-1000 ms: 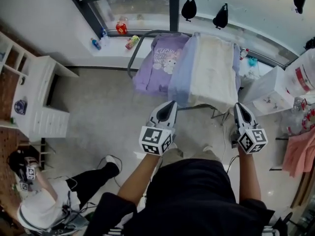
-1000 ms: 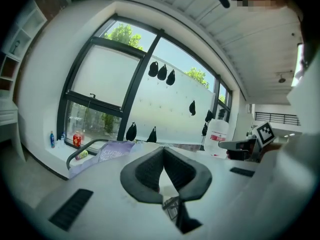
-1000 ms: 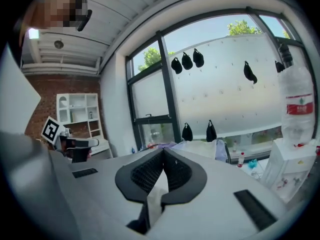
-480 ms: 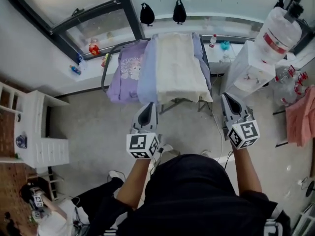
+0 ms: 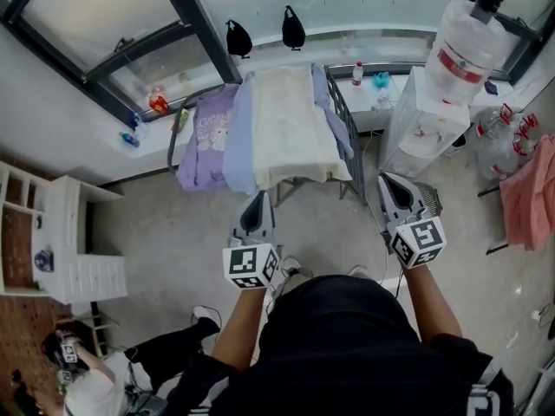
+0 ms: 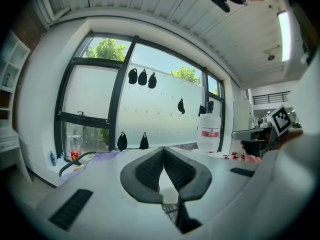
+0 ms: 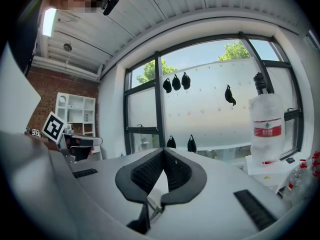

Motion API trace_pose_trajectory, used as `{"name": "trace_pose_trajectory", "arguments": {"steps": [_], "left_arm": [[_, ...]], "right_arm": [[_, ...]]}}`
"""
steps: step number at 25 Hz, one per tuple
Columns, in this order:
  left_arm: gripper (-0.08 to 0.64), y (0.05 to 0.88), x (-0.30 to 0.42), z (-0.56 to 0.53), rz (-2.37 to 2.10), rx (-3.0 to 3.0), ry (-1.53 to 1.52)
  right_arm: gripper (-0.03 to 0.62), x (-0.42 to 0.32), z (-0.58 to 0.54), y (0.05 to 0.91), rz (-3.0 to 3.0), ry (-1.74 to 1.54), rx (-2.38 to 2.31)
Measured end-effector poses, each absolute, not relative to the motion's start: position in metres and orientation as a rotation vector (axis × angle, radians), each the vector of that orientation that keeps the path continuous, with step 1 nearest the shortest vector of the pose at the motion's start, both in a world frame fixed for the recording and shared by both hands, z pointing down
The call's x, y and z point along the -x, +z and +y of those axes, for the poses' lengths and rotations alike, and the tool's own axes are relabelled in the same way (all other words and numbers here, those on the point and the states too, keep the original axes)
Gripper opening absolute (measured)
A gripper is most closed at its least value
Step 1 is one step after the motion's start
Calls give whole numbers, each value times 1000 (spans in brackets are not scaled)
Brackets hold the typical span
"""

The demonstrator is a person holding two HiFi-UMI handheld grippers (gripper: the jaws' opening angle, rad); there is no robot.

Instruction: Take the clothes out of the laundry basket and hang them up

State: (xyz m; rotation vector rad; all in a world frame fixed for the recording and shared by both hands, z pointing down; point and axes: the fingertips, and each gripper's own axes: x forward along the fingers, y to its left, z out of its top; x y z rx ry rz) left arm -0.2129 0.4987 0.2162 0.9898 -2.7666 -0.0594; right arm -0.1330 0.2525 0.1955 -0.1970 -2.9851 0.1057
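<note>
A drying rack point(image 5: 340, 115) stands by the window with clothes draped over it: a purple printed top point(image 5: 202, 134), a pale blue garment point(image 5: 239, 137) and a cream cloth point(image 5: 286, 128). My left gripper point(image 5: 257, 204) is shut and empty, held just short of the rack's near left corner. My right gripper point(image 5: 392, 189) is also shut and empty, to the right of the rack's near end. In the left gripper view the shut gripper point(image 6: 163, 149) points at the window. The right gripper point(image 7: 163, 151) looks the same in the right gripper view. No laundry basket is in view.
A water dispenser point(image 5: 429, 120) with a large bottle point(image 5: 466, 46) stands right of the rack. Pink cloth point(image 5: 526, 193) hangs at the far right. White shelves point(image 5: 61, 241) are at left. A person point(image 5: 104, 384) sits on the floor at lower left. Small bottles point(image 5: 158, 104) line the window sill.
The view has swung: the rack and clothes have shifted left and up in the head view, and the water dispenser has come into sight. Both grippers stay shut in front of me.
</note>
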Motion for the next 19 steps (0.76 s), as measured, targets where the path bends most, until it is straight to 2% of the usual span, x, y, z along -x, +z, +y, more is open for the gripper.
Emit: {"name": "trace_pose_trajectory", "arguments": {"steps": [7,19], "left_arm": [[6,215,196,465,-2779,-988,76],[6,229,151,407,-2726,-987,99]], "right_arm": [[-2,119,232,200,-2985,102,220],[-2,85,184,200,-3007,145,268]]}}
